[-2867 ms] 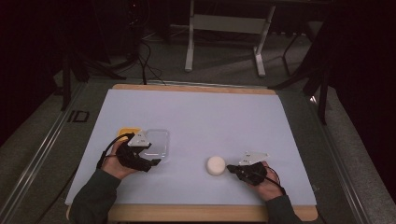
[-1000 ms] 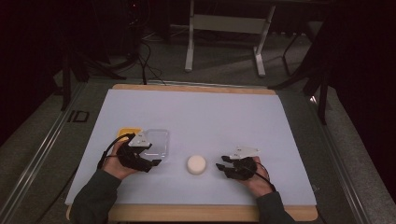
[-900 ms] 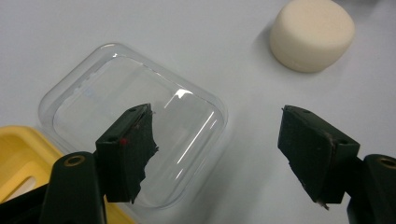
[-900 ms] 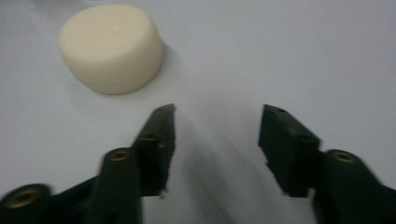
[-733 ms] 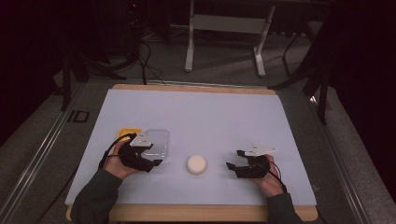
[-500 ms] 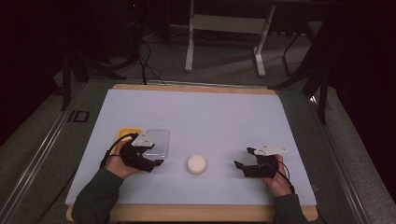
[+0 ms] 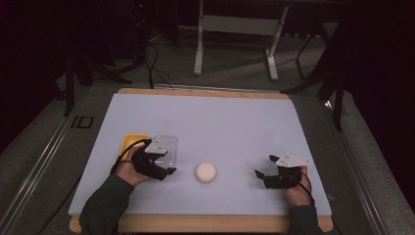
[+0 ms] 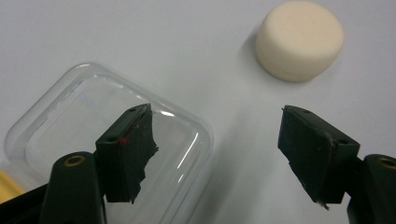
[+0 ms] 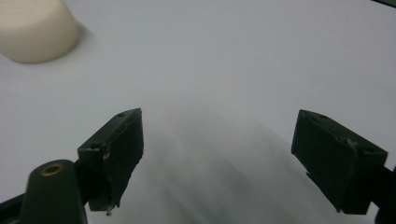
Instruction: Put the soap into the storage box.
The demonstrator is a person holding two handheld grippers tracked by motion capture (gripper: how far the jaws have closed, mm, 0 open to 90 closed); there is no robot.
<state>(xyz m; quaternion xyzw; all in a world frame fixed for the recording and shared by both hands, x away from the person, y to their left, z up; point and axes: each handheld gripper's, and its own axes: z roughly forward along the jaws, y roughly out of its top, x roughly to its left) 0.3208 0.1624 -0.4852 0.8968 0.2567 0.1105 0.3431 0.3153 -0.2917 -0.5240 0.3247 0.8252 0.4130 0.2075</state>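
Left tool (image 7: 169, 171) apart over clear container (image 8: 60, 121); right tool (image 7: 258, 175) just opened, nothing between.

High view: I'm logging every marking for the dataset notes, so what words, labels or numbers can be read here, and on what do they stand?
"ID" – dark letters on the grey floor strip left of the table.
Small dark marks on the left gripper's grey plate: too small to read.
No text on the white round block, the clear container or the yellow piece.
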